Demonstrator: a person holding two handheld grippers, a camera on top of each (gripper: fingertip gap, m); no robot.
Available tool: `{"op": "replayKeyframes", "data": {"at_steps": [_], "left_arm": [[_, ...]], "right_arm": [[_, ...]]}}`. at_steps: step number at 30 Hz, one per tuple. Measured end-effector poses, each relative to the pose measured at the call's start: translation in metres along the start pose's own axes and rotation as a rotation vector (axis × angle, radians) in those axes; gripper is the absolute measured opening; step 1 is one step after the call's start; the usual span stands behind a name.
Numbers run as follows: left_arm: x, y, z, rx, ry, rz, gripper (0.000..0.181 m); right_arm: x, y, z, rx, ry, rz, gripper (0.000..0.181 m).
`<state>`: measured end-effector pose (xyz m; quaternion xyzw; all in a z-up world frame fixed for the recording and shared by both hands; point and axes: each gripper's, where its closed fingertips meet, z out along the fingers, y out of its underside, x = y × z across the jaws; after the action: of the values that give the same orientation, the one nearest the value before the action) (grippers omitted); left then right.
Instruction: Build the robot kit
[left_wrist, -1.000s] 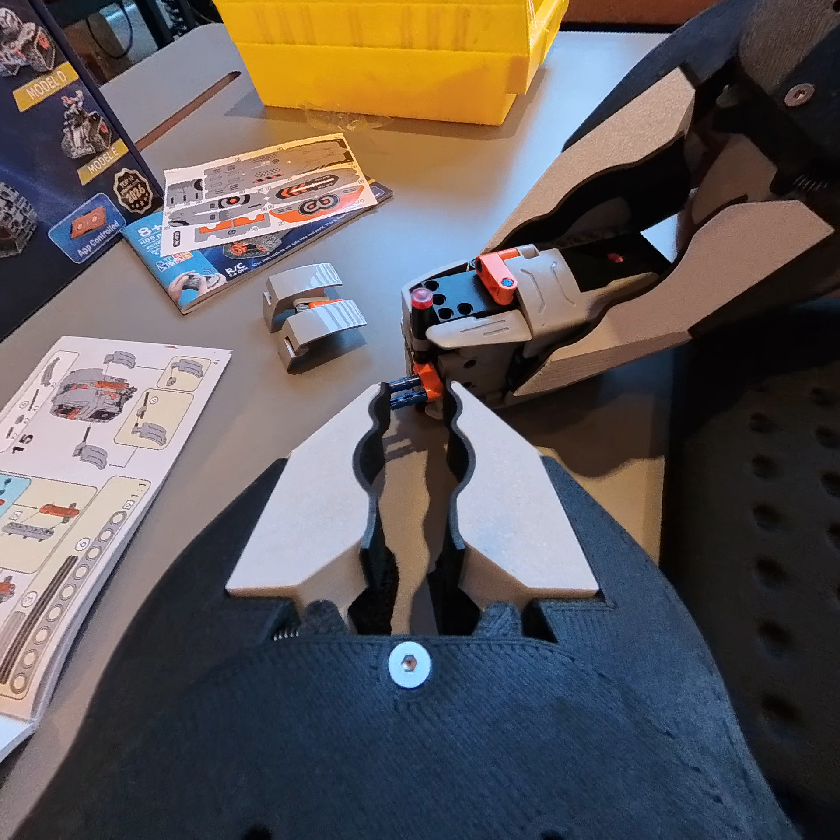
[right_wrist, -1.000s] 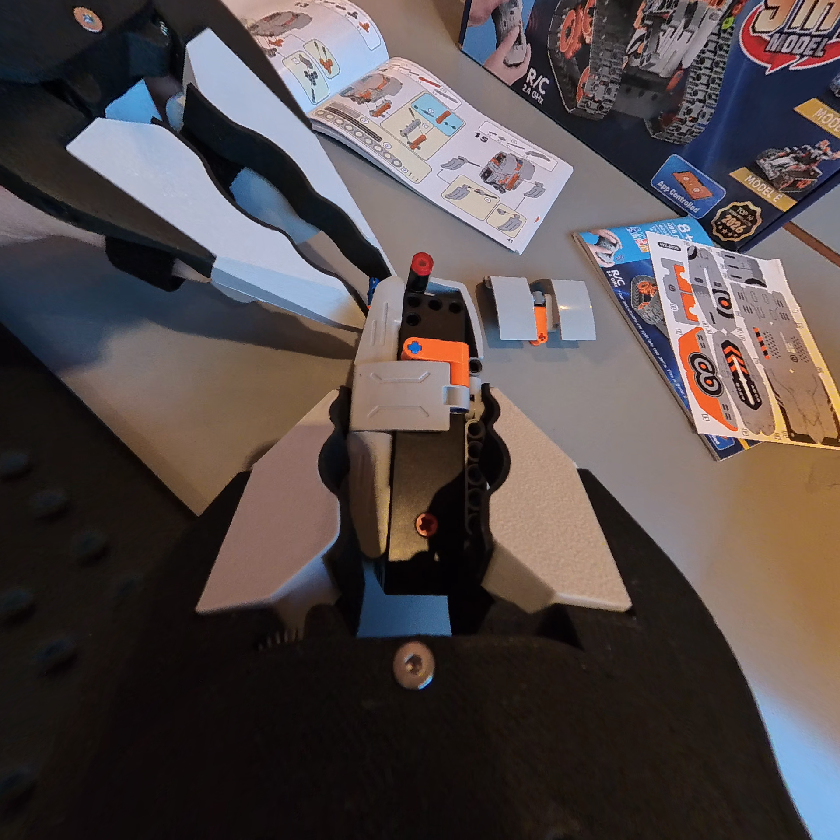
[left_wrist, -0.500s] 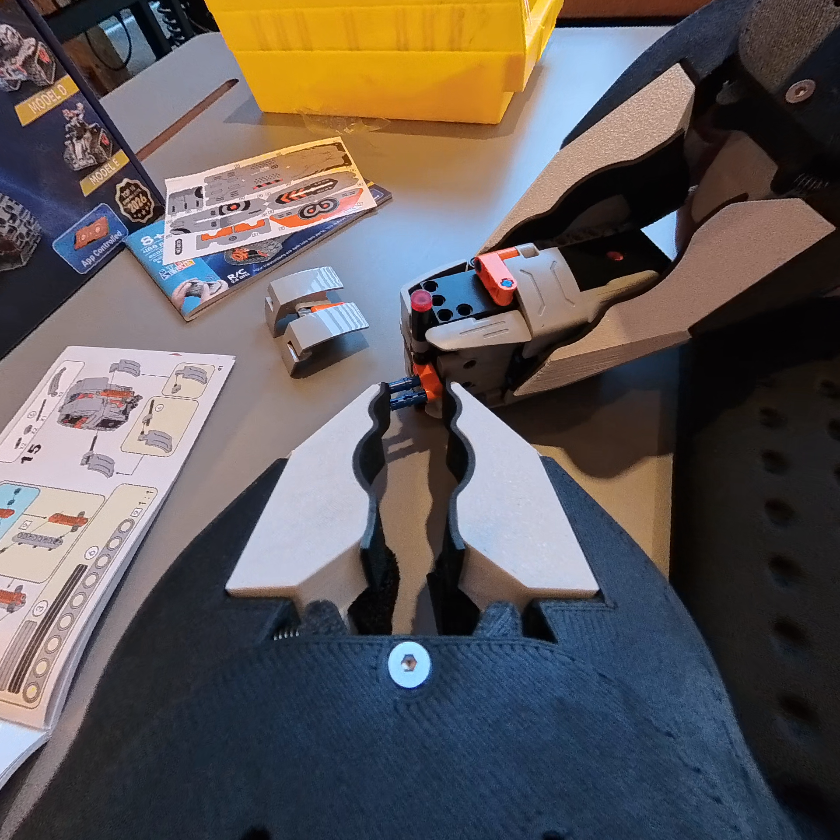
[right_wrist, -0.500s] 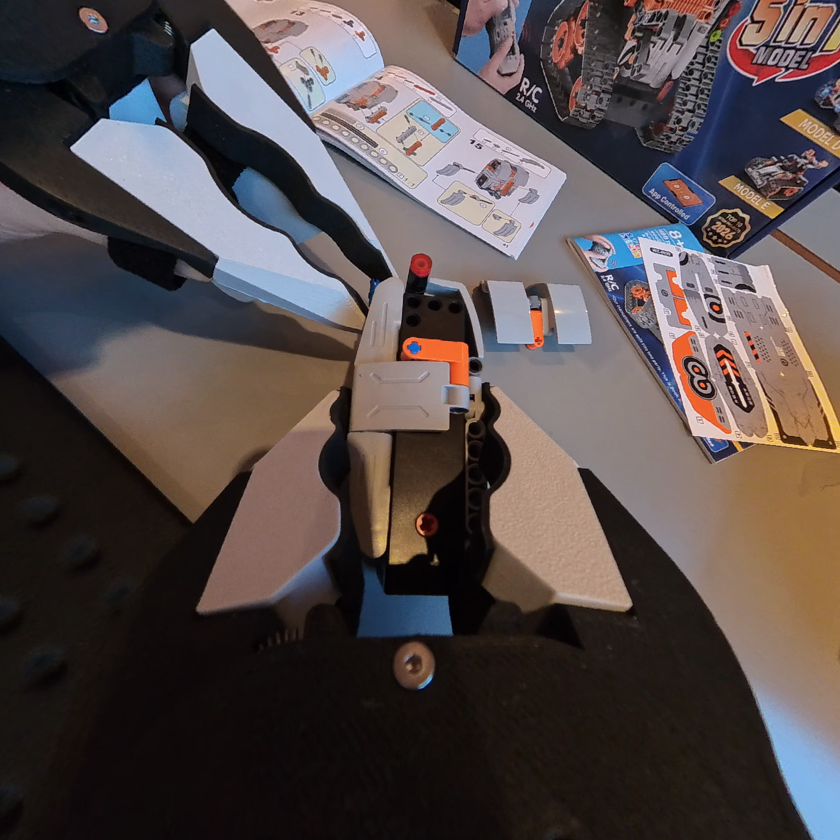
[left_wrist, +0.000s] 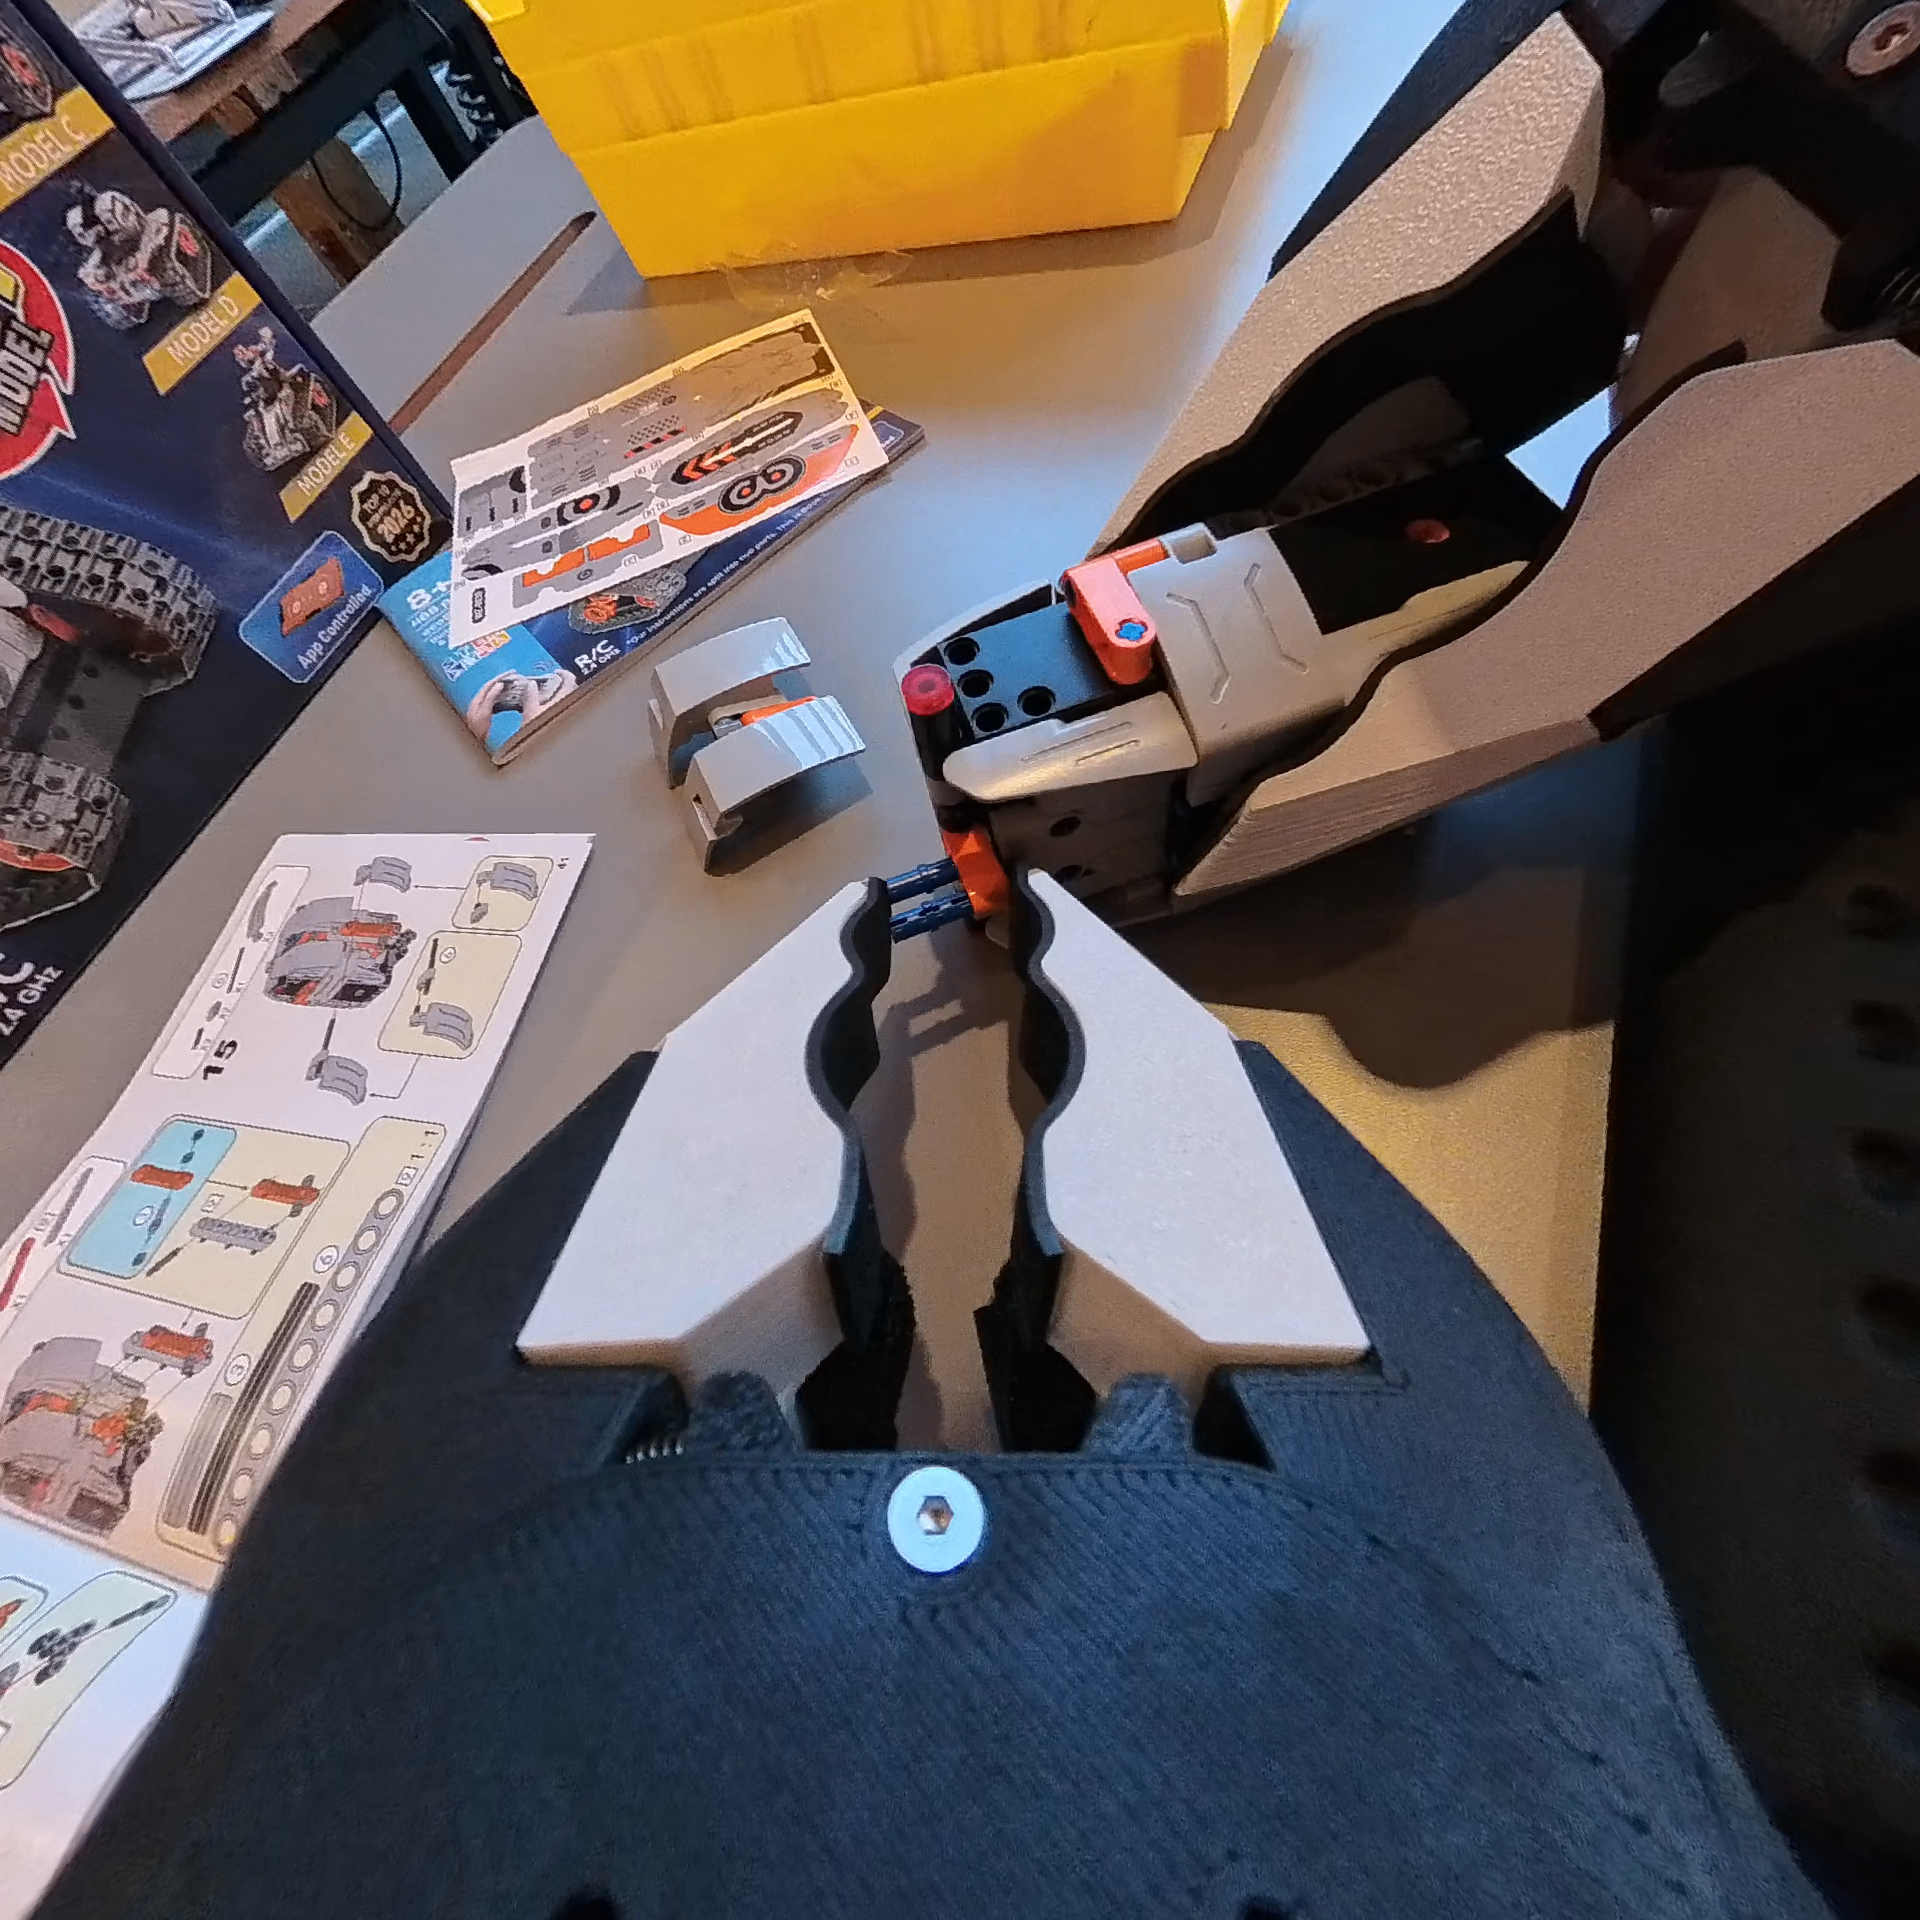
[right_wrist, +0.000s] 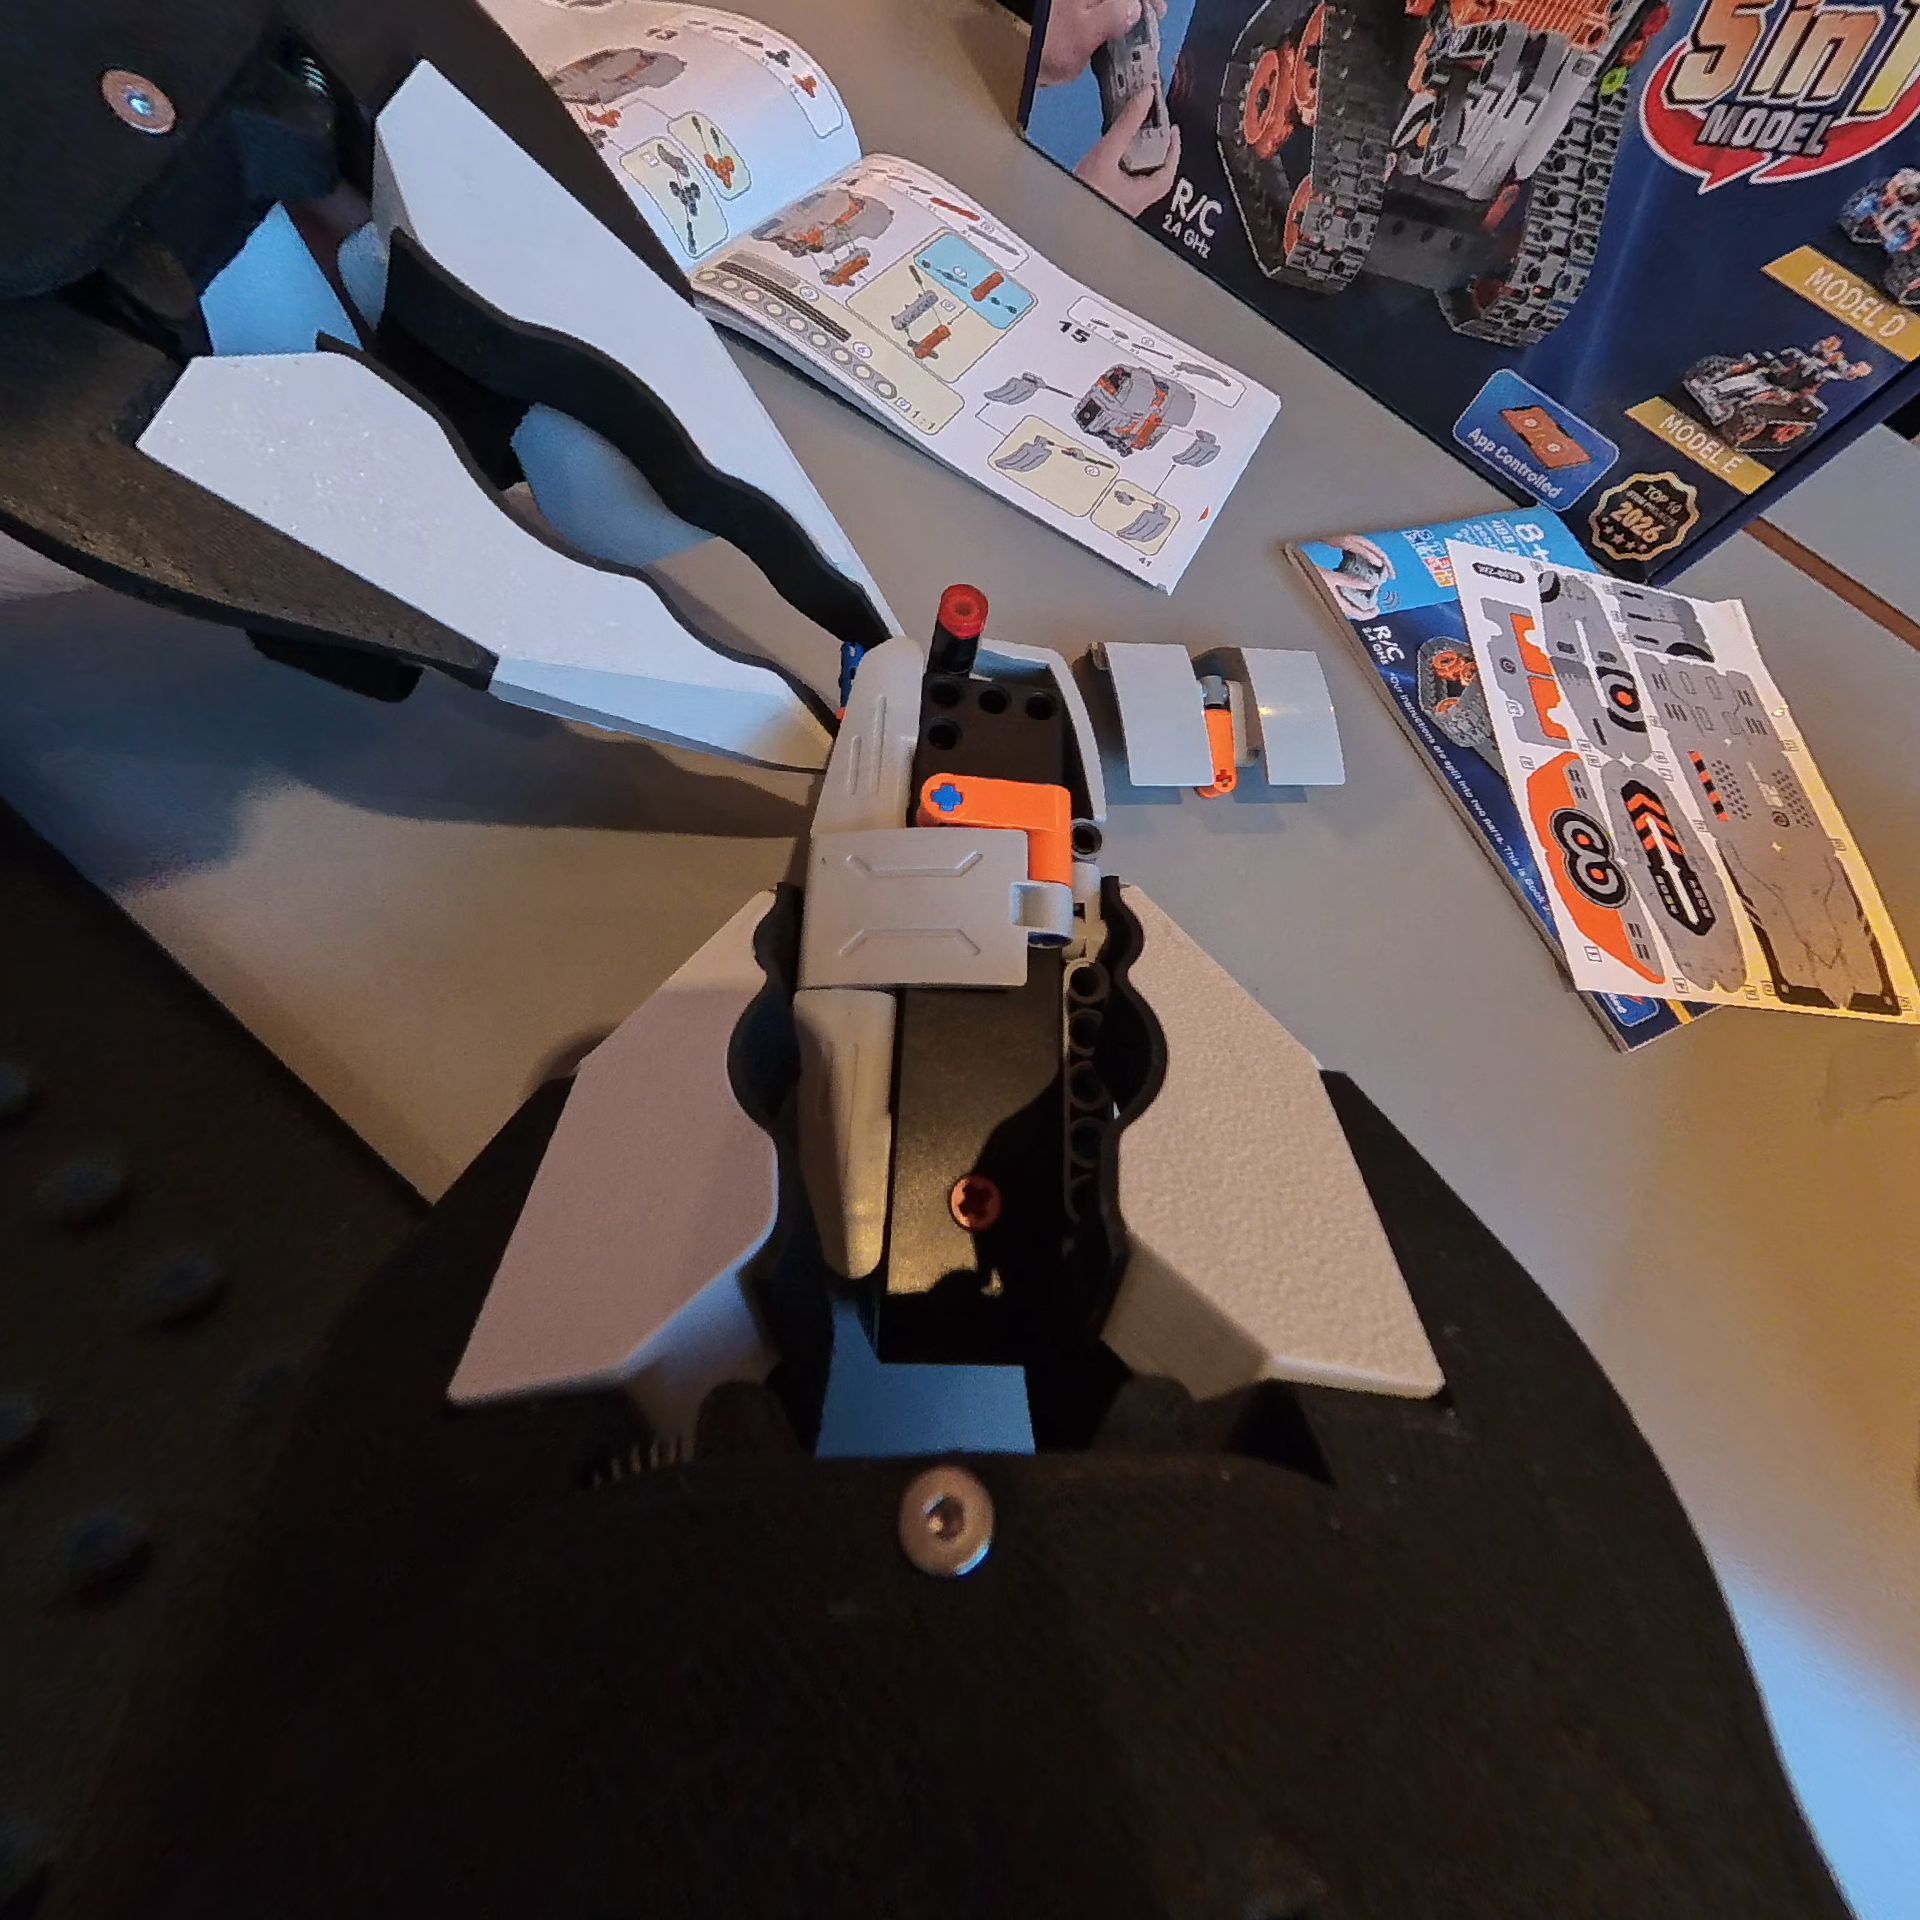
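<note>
Brick model (right_wrist: 940, 935) clamped in right gripper (right_wrist: 940, 1039), yellow bin (left_wrist: 883, 114) behind

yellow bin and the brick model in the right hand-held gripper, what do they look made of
Yellow bin: probably moulded plastic, smooth and slightly glossy, with stepped walls. Brick model: hard plastic, seen in its pin holes and crisp, faintly shiny grey panels.

bare table (left_wrist: 1039, 343) lies between yellow bin (left_wrist: 883, 135) and small grey part (left_wrist: 748, 727).
</note>
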<state>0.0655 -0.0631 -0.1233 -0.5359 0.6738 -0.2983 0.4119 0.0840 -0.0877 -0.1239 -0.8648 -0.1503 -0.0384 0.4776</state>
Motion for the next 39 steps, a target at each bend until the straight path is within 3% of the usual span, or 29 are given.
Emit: {"op": "replayKeyframes", "data": {"at_steps": [11, 19, 23, 26, 29, 34, 36, 39], "left_arm": [[-0.002, 0.0, 0.002, -0.015, -0.054, -0.02, 0.021], [-0.004, 0.003, 0.006, -0.064, -0.149, 0.137, 0.024], [-0.004, -0.002, 0.001, 0.025, -0.023, -0.103, 0.024], [-0.008, -0.008, -0.006, 0.111, 0.084, -0.287, 0.05], [-0.008, -0.006, -0.015, 0.144, 0.21, -0.407, 0.057], [-0.003, -0.005, -0.031, 0.181, 0.396, -0.51, 0.053], [-0.003, -0.012, -0.036, 0.23, 0.462, -0.587, 0.066], [-0.005, -0.029, -0.046, 0.34, 0.556, -0.696, 0.07]], "right_arm": [[0.002, 0.0, 0.001, -0.003, 0.024, 0.022, 0.055], [0.003, 0.0, 0.002, 0.003, 0.032, 0.024, 0.055], [0.003, -0.001, 0.001, 0.007, 0.017, 0.034, 0.055], [0.001, -0.001, 0.0, 0.012, -0.011, 0.045, 0.055], [0.0, -0.005, -0.002, 0.043, -0.059, 0.089, 0.055], [0.002, -0.029, -0.017, 0.216, -0.167, 0.18, 0.056], [-0.003, -0.048, -0.025, 0.336, -0.254, 0.229, 0.056], [-0.013, -0.076, -0.031, 0.473, -0.415, 0.319, 0.056]]}}
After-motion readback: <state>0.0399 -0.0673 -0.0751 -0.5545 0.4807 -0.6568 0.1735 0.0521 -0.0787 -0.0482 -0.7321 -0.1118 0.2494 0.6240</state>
